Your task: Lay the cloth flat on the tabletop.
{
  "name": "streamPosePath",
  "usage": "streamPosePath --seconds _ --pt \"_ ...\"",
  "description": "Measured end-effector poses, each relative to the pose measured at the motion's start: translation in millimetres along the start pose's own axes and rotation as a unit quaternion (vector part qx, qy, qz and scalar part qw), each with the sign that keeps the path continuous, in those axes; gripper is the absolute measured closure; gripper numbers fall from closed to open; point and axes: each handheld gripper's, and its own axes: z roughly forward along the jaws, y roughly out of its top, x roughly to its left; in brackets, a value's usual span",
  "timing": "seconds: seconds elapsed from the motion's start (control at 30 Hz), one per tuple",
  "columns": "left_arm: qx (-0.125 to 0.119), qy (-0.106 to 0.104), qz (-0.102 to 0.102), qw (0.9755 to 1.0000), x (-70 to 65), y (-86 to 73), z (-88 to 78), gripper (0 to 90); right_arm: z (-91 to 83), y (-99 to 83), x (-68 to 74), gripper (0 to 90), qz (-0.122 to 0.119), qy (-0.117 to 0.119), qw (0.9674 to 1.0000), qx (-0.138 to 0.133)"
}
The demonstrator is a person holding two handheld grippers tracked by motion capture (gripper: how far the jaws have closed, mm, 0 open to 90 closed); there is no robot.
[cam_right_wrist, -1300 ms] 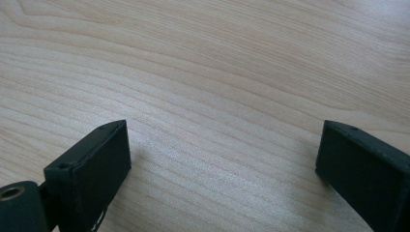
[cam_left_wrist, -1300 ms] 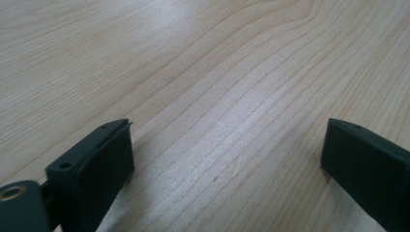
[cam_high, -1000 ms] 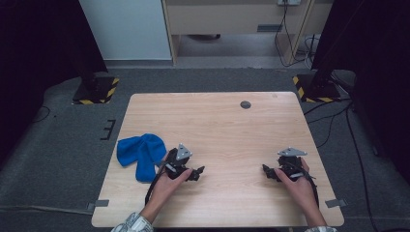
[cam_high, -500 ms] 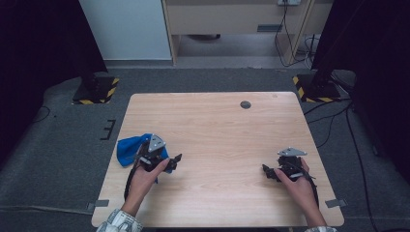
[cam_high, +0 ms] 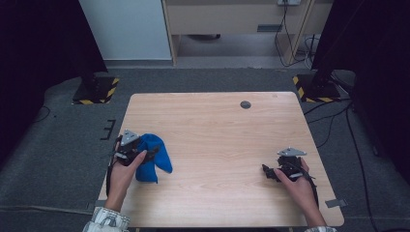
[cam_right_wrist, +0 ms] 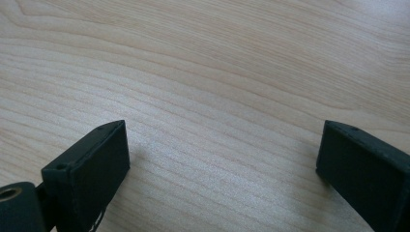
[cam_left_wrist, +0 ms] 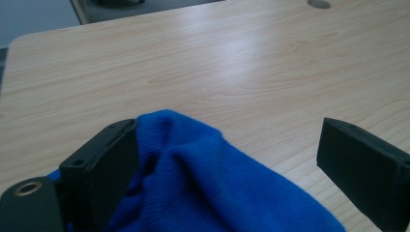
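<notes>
A blue knitted cloth (cam_high: 153,157) lies bunched near the left edge of the wooden table (cam_high: 217,130). My left gripper (cam_high: 149,153) sits over it with jaws wide apart; in the left gripper view the blue cloth (cam_left_wrist: 212,183) rises between the two black jaws and touches the left one, my left gripper (cam_left_wrist: 227,164) being open. Near the table's right front, my right gripper (cam_high: 267,171) rests low over bare wood. In the right gripper view my right gripper (cam_right_wrist: 222,164) is open with nothing between its jaws.
A small dark round hole (cam_high: 245,104) marks the table's far side, also seen as a dark hole (cam_left_wrist: 319,4) in the left gripper view. Dark stands with yellow-black striped bases (cam_high: 94,92) flank the table on grey floor; cables trail at the right.
My left gripper has moved left from the table's front middle onto the blue cloth, which now lies between its jaws. The right gripper has stayed in place.
</notes>
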Motion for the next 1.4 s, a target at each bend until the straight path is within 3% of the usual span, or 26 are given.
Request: streamPosePath --seconds 0.1,0.17,0.47,0.67,0.87,1.0,1.1,1.27,1.4 --pt "-0.007 0.007 -0.006 0.9999 13.0 -3.0 -4.8 6.3 0.0 0.0 0.0 4.8 0.000 0.000 1.0000 0.000" --pt "0.002 0.017 0.000 0.9998 20.9 -7.8 -4.8 6.2 0.1 0.0 0.0 4.8 0.000 0.000 1.0000 0.000" --pt "0.008 0.021 -0.012 0.9997 30.4 -13.2 -4.8 6.1 0.0 0.0 0.2 4.8 0.001 0.000 1.0000 0.000" --pt "0.014 0.035 -0.014 0.9992 34.9 -16.2 -4.3 5.7 0.1 0.0 0.3 4.8 0.001 -0.001 1.0000 0.000" --pt "0.041 0.040 -0.015 0.9982 37.4 -25.1 6.9 5.1 0.0 0.1 0.2 4.8 0.000 0.000 1.0000 0.000" --pt "0.074 0.042 -0.005 0.9964 36.1 -34.1 20.5 5.3 -0.1 0.0 0.7 4.8 0.001 0.000 1.0000 0.000" --pt "0.099 0.036 -0.018 0.9942 35.2 -38.8 31.1 4.4 -0.1 -0.1 1.0 4.8 0.000 0.000 1.0000 0.000" --pt "0.117 0.030 -0.024 0.9924 34.9 -41.8 37.6 12.6 -0.1 0.0 1.1 4.8 0.001 0.000 1.0000 0.000" --pt "0.115 0.028 -0.018 0.9928 34.0 -42.2 36.2 20.2 0.0 -0.1 1.1 4.8 0.000 0.000 1.0000 0.000"
